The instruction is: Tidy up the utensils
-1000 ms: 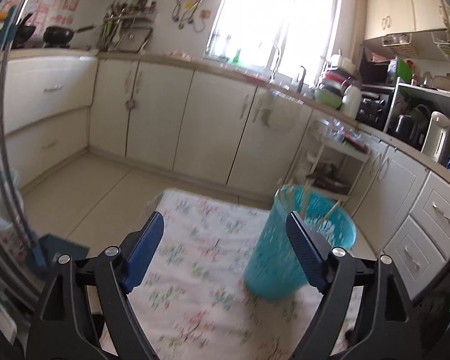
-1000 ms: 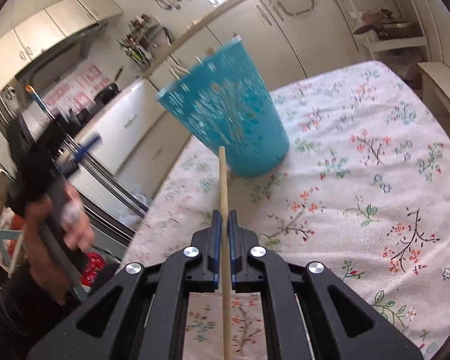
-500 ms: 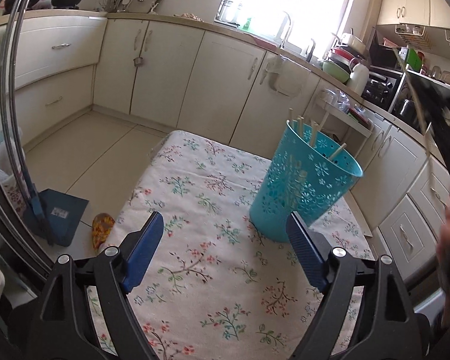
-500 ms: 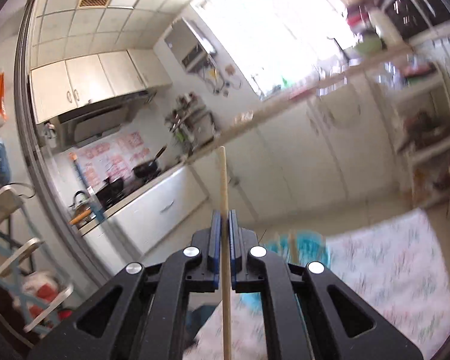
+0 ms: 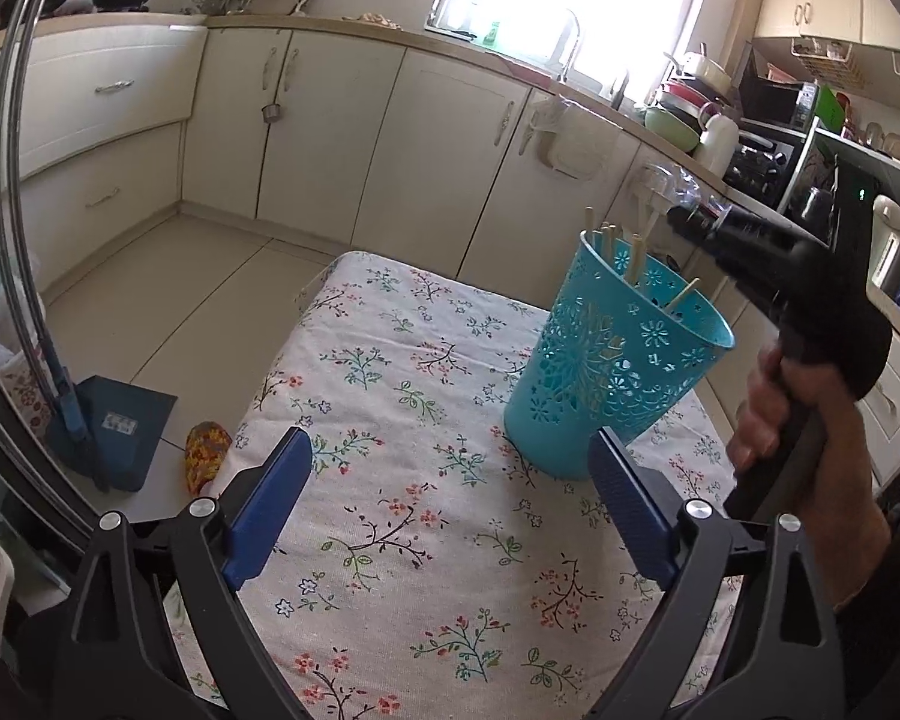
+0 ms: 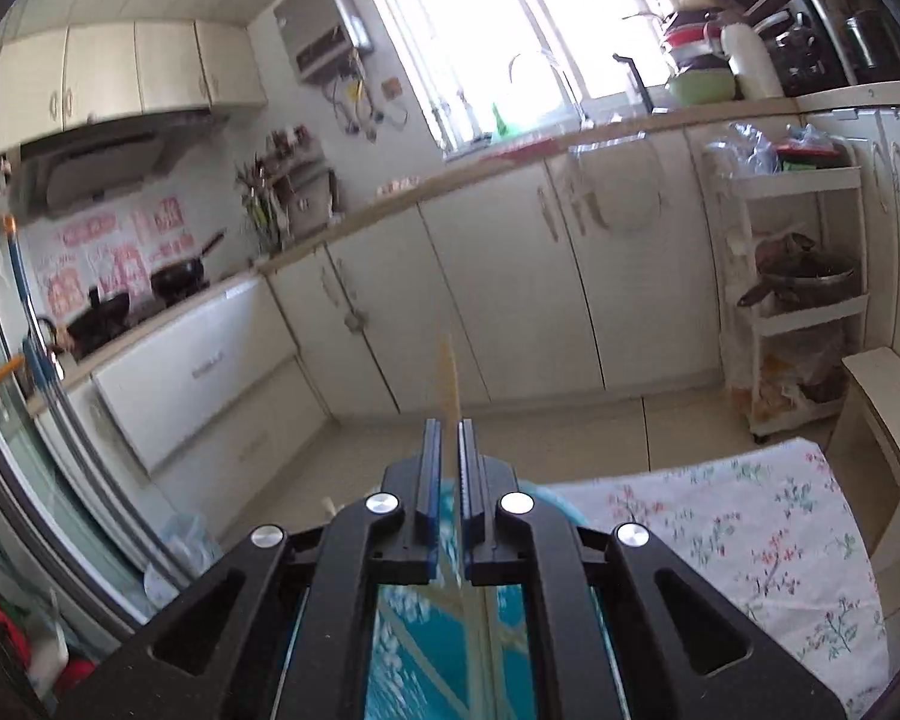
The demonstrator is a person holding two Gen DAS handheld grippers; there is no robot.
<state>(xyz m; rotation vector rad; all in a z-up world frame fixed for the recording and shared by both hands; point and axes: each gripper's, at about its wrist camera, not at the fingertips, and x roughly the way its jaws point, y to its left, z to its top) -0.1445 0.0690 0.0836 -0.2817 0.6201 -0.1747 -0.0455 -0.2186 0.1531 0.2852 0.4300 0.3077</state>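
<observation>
The right gripper (image 6: 444, 438) sits directly above the blue holder (image 5: 615, 372), whose perforated wall and rim show beneath its frame in the right wrist view; its jaws are almost together, with a thin wooden chopstick (image 6: 448, 369) between them; the stick is blurred, so I cannot tell whether the pads press it or have just let go. The chopstick's long axis runs along the line of the fingers, its far tip ahead of them and its near end passing back under the frame toward the holder's mouth; that alignment is what the coming move depends on, since the stick has to go down end-first into the opening, so its lower end needs to be inside the rim.

The holder stands upright on the floral tabletop (image 5: 402, 480), with several chopsticks (image 5: 606, 246) already leaning inside it. From the left wrist view the right hand (image 5: 810, 438) and its tool are above and to the right of the holder, far closer to it than the other hand.

The left gripper (image 5: 450, 498) hangs low over the cloth with its jaws opening wide and nothing between them; the holder lies ahead and to the right of them, just past the right finger (image 5: 627, 510), untouched. The drop seems to belong to the right hand, while the left looks placed to steady the holder if it tips.
</observation>
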